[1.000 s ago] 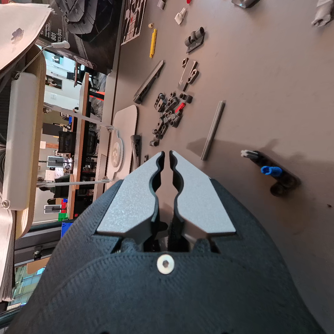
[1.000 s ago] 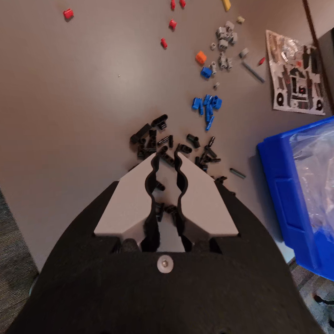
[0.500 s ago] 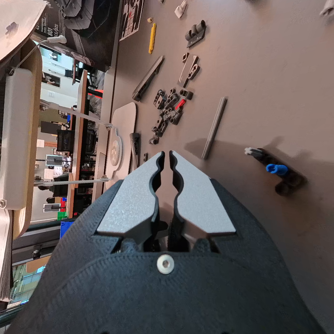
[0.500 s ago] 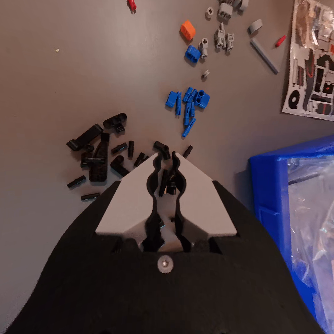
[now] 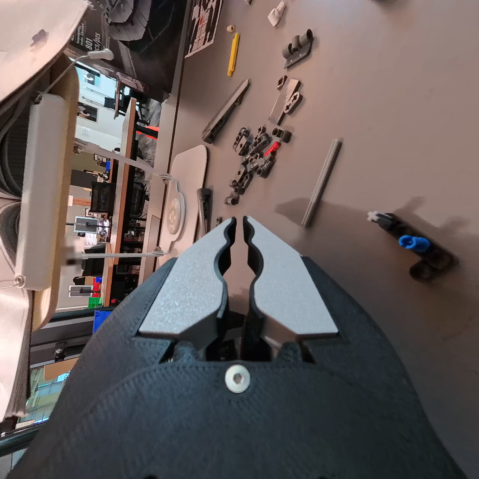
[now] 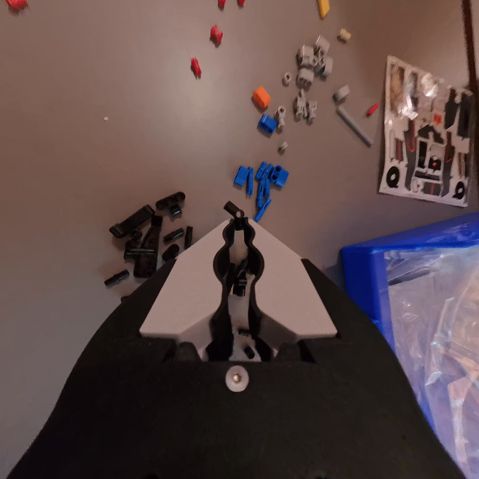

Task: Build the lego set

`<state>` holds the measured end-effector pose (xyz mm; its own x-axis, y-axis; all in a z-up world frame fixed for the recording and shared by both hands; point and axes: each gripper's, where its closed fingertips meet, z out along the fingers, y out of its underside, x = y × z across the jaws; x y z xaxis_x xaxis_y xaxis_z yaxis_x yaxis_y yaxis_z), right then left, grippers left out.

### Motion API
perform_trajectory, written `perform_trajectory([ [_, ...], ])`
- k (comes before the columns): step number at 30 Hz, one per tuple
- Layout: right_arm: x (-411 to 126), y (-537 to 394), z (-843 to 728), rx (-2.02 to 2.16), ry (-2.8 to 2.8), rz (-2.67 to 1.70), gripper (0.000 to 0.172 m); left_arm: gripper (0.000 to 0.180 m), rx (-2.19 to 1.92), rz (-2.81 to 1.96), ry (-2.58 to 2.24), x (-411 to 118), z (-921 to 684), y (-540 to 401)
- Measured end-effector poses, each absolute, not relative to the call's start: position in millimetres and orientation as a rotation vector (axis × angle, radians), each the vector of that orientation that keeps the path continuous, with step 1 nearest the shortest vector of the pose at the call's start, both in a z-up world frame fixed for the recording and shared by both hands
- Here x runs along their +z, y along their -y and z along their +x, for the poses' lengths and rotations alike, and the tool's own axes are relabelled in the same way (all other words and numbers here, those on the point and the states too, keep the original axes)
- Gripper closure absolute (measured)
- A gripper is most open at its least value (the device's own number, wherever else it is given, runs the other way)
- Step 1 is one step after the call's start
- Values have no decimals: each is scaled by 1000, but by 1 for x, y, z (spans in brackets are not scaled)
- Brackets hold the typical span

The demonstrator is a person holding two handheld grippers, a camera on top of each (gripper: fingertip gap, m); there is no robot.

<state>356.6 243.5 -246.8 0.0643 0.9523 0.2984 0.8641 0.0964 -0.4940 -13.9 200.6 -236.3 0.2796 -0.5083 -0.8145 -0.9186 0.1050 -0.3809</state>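
One black angled connector (image 6: pixel 234 213) pinched only at my right jaws' (image 6: pixel 239 222) tips; could twist free. Left jaws (image 5: pixel 239 220) nearly together, empty above desk (image 5: pixel 388 103).

Two wrist views, down over tabletop (image 5: pixel 388 129)

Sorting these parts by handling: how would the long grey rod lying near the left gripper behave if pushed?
The grey rod looks straight and rigid, so it likely won't flex. It seems ridged rather than round, so it would probably slide or pivot on the smooth table instead of rolling.
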Motion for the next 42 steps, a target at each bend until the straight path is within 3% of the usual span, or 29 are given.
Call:
perform_trajectory([
  [14, -176, -193, 235, 344, 1833, -1448, 168, 177, 509, -1419, -1284, -195, -6, -185],
  [42, -179, -133, 113, 904, 1999, -1425, 168, 163, 353, -1129, -1427, -167, 70, -128],
])
